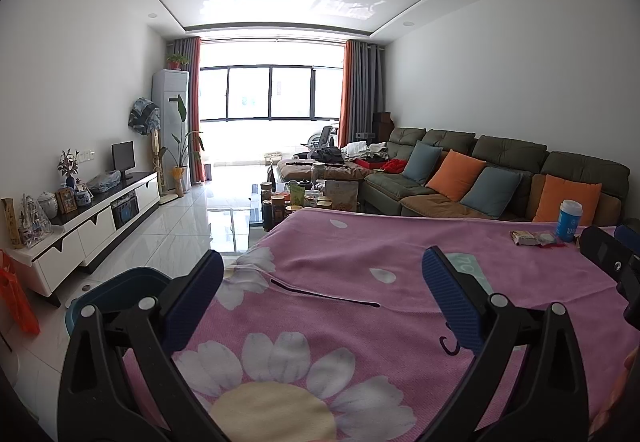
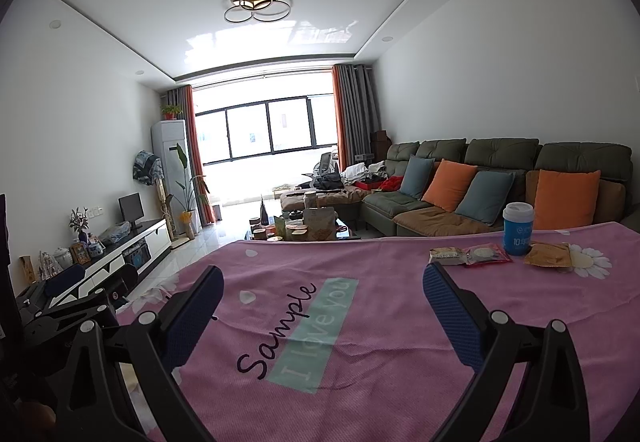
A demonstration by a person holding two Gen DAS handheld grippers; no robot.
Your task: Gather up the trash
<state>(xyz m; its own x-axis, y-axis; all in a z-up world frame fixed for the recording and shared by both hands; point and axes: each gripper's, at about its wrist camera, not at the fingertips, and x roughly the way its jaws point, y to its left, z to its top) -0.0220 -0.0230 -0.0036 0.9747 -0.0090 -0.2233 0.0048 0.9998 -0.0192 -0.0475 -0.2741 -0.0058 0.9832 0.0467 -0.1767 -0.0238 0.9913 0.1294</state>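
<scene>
Trash lies at the far right of a table covered with a pink flowered cloth (image 2: 360, 382): a grey-brown snack wrapper (image 2: 447, 255), a red-edged clear wrapper (image 2: 487, 255), an orange-brown packet (image 2: 547, 255) and a blue cup with a white lid (image 2: 517, 228). In the left wrist view the wrappers (image 1: 532, 238) and cup (image 1: 569, 221) show at the right edge. My right gripper (image 2: 322, 290) is open and empty over the cloth, short of the wrappers. My left gripper (image 1: 322, 274) is open and empty over the table's left part.
A dark blue bin (image 1: 116, 294) stands on the floor by the table's left edge. A coffee table with jars (image 1: 304, 198) lies beyond the table. A sofa with cushions (image 2: 500, 186) is at the right, a TV cabinet (image 1: 92, 222) at the left.
</scene>
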